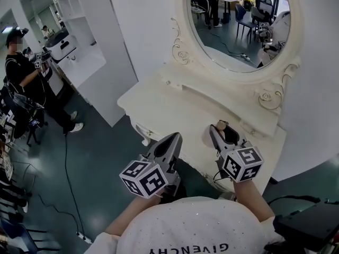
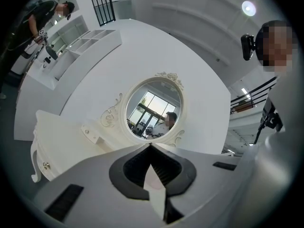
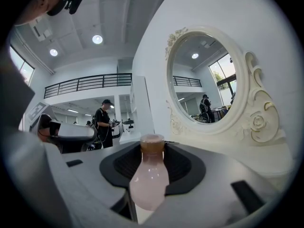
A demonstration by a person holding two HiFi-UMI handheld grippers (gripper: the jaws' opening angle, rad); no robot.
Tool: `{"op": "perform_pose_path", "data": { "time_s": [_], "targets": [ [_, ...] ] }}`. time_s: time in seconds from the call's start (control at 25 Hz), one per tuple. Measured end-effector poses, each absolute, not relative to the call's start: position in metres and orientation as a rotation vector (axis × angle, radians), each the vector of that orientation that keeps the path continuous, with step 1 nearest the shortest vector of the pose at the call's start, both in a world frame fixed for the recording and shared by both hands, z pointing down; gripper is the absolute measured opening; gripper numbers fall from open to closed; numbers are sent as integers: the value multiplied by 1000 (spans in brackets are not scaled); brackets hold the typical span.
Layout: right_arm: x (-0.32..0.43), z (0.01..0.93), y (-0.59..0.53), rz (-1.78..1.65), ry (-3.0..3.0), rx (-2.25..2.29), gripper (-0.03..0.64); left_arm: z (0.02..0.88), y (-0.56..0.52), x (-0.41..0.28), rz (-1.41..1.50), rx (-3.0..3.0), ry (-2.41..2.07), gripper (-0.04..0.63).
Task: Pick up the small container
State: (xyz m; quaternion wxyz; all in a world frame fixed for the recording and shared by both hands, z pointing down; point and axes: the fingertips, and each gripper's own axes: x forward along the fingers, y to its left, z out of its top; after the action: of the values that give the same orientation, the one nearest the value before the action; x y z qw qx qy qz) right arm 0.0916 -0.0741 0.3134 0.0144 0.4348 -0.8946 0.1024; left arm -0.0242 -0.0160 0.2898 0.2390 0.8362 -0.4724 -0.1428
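The small container (image 3: 148, 179) is a pale pink bottle with a brown cap. It sits upright between the jaws of my right gripper (image 3: 152, 148), which is shut on its body. In the head view the right gripper (image 1: 220, 131) hovers over the front right of the white vanity table (image 1: 175, 110), and the bottle's cap (image 1: 222, 125) shows at its tips. My left gripper (image 1: 174, 137) hangs just off the table's front edge. Its jaws meet at the tip (image 2: 151, 146), shut with nothing in them.
An oval mirror (image 1: 238, 25) in a carved white frame stands at the back of the vanity. A white shelving unit (image 1: 79, 41) is at the left. A person in black (image 1: 26, 83) stands beside it. A cable (image 1: 66, 157) runs across the dark floor.
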Motion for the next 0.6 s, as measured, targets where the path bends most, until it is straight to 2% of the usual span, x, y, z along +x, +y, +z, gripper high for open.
{"op": "perform_pose_path", "data": {
  "time_s": [0.6],
  "targets": [
    [98, 320, -56, 311, -2814, 1300, 147, 296, 0, -14, -386, 2274, -1329, -2]
  ]
}}
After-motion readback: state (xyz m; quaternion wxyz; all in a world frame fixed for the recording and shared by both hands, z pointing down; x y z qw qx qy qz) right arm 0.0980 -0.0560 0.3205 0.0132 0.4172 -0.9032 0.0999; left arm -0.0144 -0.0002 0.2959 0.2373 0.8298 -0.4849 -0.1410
